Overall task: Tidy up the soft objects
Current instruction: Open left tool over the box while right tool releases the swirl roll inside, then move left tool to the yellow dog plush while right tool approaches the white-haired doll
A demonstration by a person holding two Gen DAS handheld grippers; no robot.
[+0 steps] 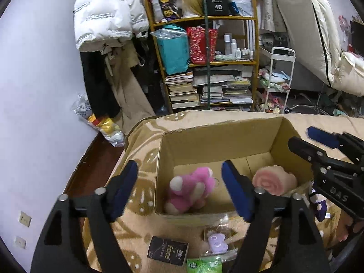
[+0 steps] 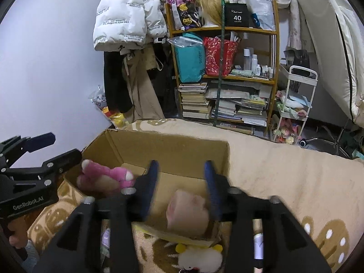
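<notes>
Two wrist views, angled down, close over one shared cardboard box (image 1: 218, 136)

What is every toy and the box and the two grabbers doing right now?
cardboard box: flaps open, upright on the blanket.
pink plush: lying inside the box, let go.
rolled pink towel: lying inside the box, let go.
left gripper: fingers open, holding nothing.
right gripper: fingers open, over the towel.
white plush: outside the box, on the blanket.
</notes>
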